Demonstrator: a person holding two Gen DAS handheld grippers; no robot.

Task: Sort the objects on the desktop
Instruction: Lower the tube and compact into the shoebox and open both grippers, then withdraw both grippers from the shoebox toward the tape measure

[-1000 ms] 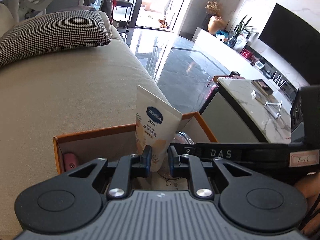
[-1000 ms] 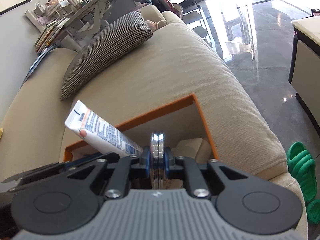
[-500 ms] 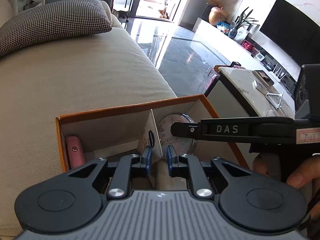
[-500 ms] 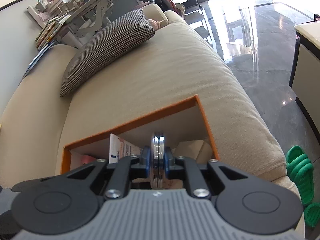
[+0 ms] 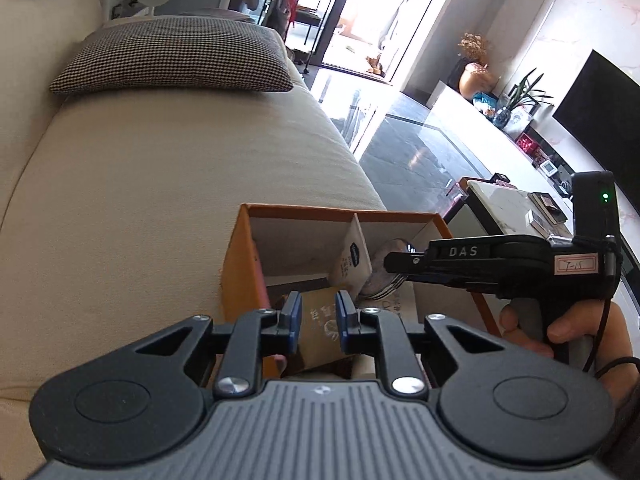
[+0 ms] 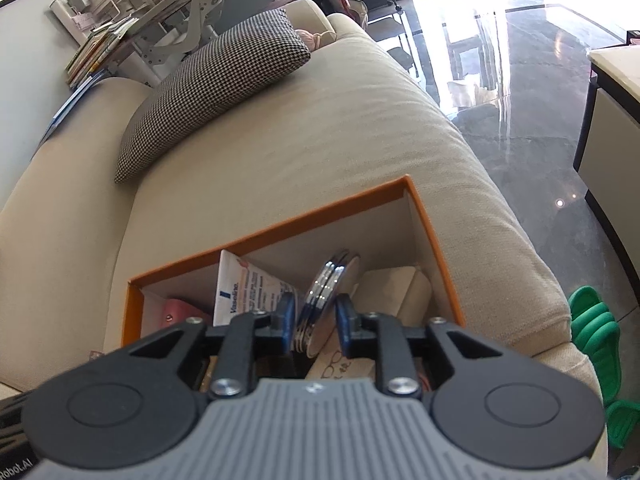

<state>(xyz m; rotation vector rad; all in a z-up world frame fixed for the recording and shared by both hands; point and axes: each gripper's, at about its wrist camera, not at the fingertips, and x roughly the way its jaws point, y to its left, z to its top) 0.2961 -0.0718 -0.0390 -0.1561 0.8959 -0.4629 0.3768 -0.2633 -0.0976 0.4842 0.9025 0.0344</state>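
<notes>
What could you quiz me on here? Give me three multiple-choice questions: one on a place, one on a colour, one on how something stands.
1. The orange box sits on: A) the beige sofa B) the floor C) a marble table.
2. The small case in the box is: A) blue B) black C) pink.
3. The round silver compact in the box: A) lies flat B) stands tilted on edge C) is in pieces.
Answers: 1 A, sofa fabric surrounds it; 2 C, pink shows in the corner; 3 B, its rim leans beside the Vaseline tube.
</notes>
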